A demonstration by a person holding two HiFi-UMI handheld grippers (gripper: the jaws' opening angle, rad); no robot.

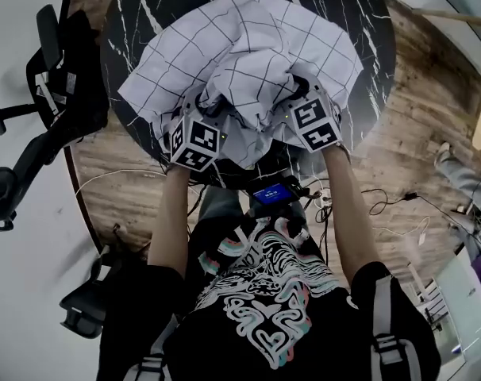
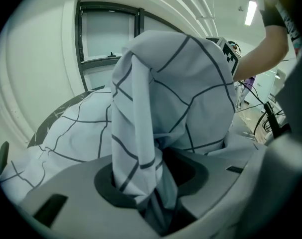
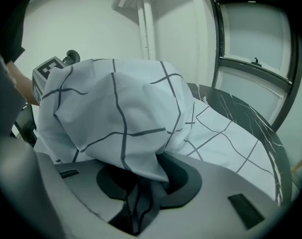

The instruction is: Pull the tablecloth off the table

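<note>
A white tablecloth with a thin dark grid lies bunched up on the round black marble table. Its near edge is gathered and lifted off the tabletop. My left gripper is shut on a fold of the cloth, which runs down between its jaws. My right gripper is shut on another fold beside it. Both grippers sit close together at the table's near edge, and each jaw gap is filled with cloth. The lifted cloth hides most of the tabletop in both gripper views.
Black office chairs stand left of the table on a white floor area. Cables and a small device with a blue screen lie on the wooden floor near the person's legs. Windows line the far wall.
</note>
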